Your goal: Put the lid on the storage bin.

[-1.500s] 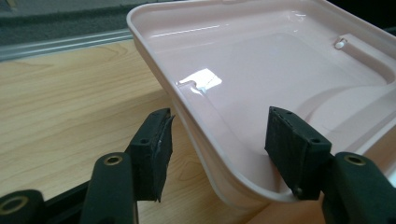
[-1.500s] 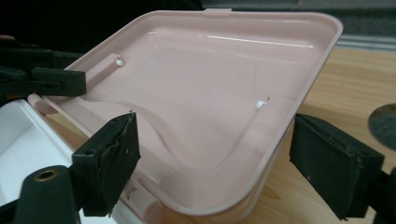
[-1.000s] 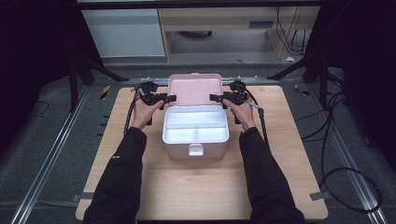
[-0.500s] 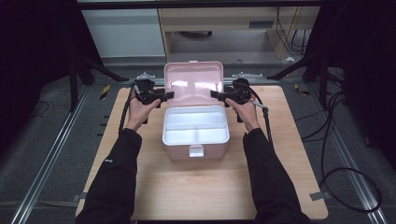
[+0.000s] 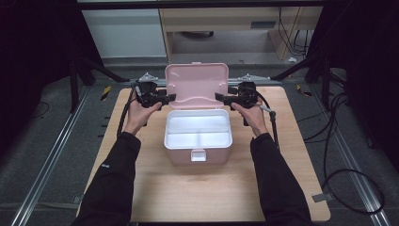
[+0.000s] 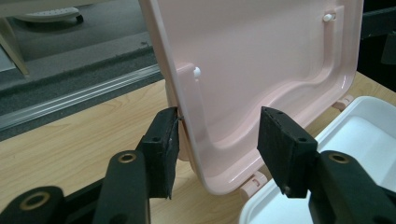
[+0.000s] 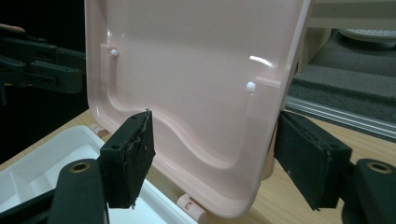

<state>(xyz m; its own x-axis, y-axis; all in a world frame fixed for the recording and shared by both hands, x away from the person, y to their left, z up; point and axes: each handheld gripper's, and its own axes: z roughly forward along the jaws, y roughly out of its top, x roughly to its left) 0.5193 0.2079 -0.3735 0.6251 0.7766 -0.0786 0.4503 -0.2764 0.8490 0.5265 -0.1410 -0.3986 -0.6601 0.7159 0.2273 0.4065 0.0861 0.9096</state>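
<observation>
The pink storage box (image 5: 198, 141) sits mid-tabletop (image 5: 141, 197), nearer the far edge, its hinged lid (image 5: 196, 84) standing upright. I have the left hand-held gripper (image 6: 217, 149) and right hand-held gripper (image 7: 212, 156) straddling the lid's side edges, jaws parted wide, neither actually pinching it. My worry: unsupported, the lid could drop forward onto the box or strain its hinge clips (image 7: 191, 205) if pushed back. The white tray insert (image 5: 197, 129) has divided compartments, which look empty.
</observation>
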